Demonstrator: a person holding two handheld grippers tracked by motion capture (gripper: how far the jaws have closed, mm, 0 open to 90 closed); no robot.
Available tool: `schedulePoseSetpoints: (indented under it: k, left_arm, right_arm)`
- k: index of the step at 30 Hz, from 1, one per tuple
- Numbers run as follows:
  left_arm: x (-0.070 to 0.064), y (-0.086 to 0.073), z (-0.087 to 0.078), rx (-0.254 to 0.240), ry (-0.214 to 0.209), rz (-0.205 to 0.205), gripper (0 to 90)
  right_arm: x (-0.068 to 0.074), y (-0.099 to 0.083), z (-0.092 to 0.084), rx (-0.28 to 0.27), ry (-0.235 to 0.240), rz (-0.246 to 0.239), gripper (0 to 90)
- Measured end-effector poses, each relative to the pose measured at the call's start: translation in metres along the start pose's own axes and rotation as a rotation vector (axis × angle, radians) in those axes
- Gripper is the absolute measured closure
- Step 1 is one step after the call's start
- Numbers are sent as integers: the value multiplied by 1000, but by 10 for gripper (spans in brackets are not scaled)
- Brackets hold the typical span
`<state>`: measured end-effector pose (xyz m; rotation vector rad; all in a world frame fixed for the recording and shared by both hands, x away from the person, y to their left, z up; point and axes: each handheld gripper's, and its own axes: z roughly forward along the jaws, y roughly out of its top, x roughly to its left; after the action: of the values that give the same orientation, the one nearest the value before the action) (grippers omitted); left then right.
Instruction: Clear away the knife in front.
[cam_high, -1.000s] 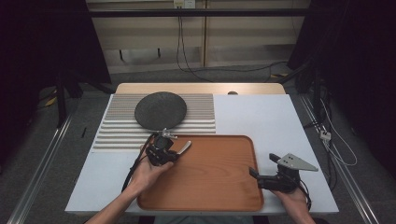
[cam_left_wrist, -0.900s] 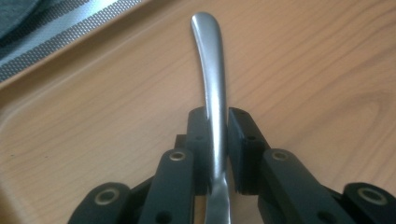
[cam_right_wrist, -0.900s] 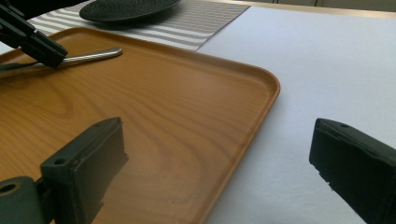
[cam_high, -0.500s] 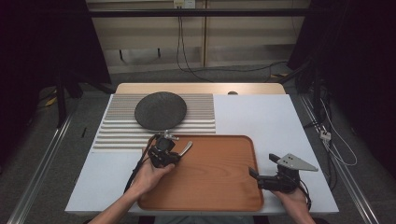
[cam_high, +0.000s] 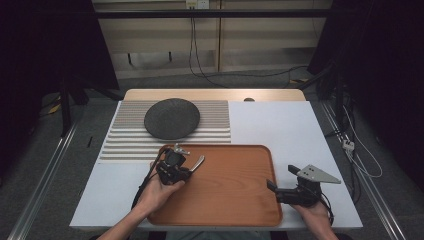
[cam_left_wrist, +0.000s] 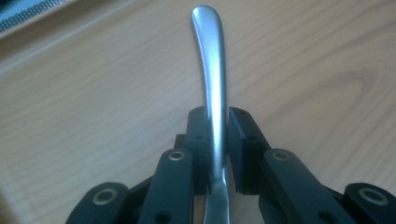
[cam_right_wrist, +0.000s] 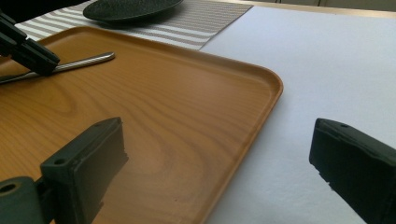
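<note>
Left gripper (cam_left_wrist: 217, 154) clamps the slim steel utensil handle (cam_left_wrist: 211, 70) over the wooden tray's (cam_high: 235, 200) near-left corner, stiff, light, probably slippery, so grip mid-handle, while the right gripper (cam_right_wrist: 219, 172) gapes empty astride the tray's right rim.

plate (cam_high: 172, 118) on striped mat (cam_high: 120, 142) behind tray (cam_high: 230, 200); utensil handle (cam_high: 198, 163), perhaps a spoon's, over tray.

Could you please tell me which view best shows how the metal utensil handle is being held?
The left gripper view: the curved silver metal handle sits clamped between its black tongs. The high view shows it small, jutting from the left gripper; the right gripper view shows it side-on over the wooden tray.
</note>
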<state>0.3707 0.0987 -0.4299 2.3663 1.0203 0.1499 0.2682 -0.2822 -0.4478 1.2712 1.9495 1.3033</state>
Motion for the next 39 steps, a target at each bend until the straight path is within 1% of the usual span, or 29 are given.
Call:
schedulePoseSetpoints:
  k: [2, 3, 4, 6, 7, 8, 10, 11, 12, 13, 14, 15, 16, 17, 18, 19, 20, 21, 22, 23, 24, 25, 26, 28, 30, 33, 35, 37, 39]
  left_arm:
    - [2, -1, -1, 0, -11, -3, 783]
    - [2, -1, -1, -1, 0, -11, 756]
    - [3, -1, -2, -8, 16, -12, 701]
    - [5, -1, -4, -27, 7, -7, 626]
    - [6, -1, -5, -38, 10, -7, 572]
    - [7, 0, -6, -48, 27, -2, 494]
    - [7, 1, -5, -64, 36, -4, 343]
    - [8, 2, -4, -66, 34, -1, 290]
    - [6, 2, -3, -74, 50, -1, 238]
    - [7, 3, -2, -68, 51, 2, 184]
    - [6, 4, -2, -74, 41, -5, 124]
    - [7, 4, -3, -72, 29, -2, 88]
    - [6, 4, -5, -83, 16, 18, 93]
    - [6, 5, -7, -91, -11, 43, 104]
    - [6, 4, -10, -117, -49, 66, 111]
    - [4, 4, -12, -137, -60, 69, 136]
    - [3, 3, -13, -149, -60, 91, 240]
    - [1, 2, -15, -180, -48, 112, 353]
    - [-1, 1, -15, -187, -48, 123, 415]
    - [-2, 1, -14, -173, -56, 137, 491]
    - [-4, 0, -12, -167, -63, 144, 595]
    - [-6, 0, -10, -150, -77, 152, 659]
    - [-7, -1, -8, -143, -76, 162, 724]
    - [-11, -2, -4, -121, -83, 179, 809]
    - [-15, -2, -1, -108, -74, 197, 886]
    - [-17, -1, 4, -88, -50, 213, 900]
    - [-15, 0, 8, -76, -36, 199, 900]
    - [-13, -1, 8, -73, -37, 192, 900]
    - [-14, -1, 8, -72, -22, 201, 900]
  right_arm:
    - [0, 0, -1, -1, -1, 0, 32]
    - [0, 0, -1, -2, -1, 0, 32]
    - [0, 0, -1, -2, -1, 1, 32]
    - [0, 0, 0, -2, 1, 2, 32]
    - [0, 0, 1, -2, 2, 3, 32]
    - [0, 0, 1, 0, 3, 4, 32]
    - [-1, 0, 1, 0, 6, 3, 32]
    - [-1, 0, 2, 1, 7, 3, 32]
    - [-2, 0, 1, 2, 6, 3, 32]
    - [-2, 0, 2, 0, 7, 5, 32]
    - [-2, 0, 2, -3, 7, 10, 32]
    - [-2, 0, 1, -3, 7, 9, 32]
    - [-2, 0, 1, -1, 7, 5, 32]
    - [-2, 0, 1, -1, 5, 3, 32]
    - [-1, 0, 1, -4, 5, 4, 32]
    - [-1, 0, 1, -4, 5, 3, 32]
    - [-2, 1, 2, -2, 3, 2, 32]
    - [-2, 1, 2, -1, 3, 2, 32]
    - [-1, 1, 2, -1, 3, 3, 32]
    - [-1, 1, 2, -2, 2, 0, 32]
    - [0, 2, 3, 0, 1, -1, 32]
    - [1, 2, 3, 3, 2, -6, 33]
    - [1, 2, 3, 4, 2, -9, 33]
    - [2, 2, 3, -1, 3, -10, 33]
    - [2, 3, 4, 3, 0, -9, 33]
    - [2, 3, 5, 4, 3, -13, 33]
    - [3, 4, 6, 8, 4, -18, 33]
    - [4, 4, 5, 4, 6, -21, 33]
    - [5, 4, 5, 1, 9, -23, 33]
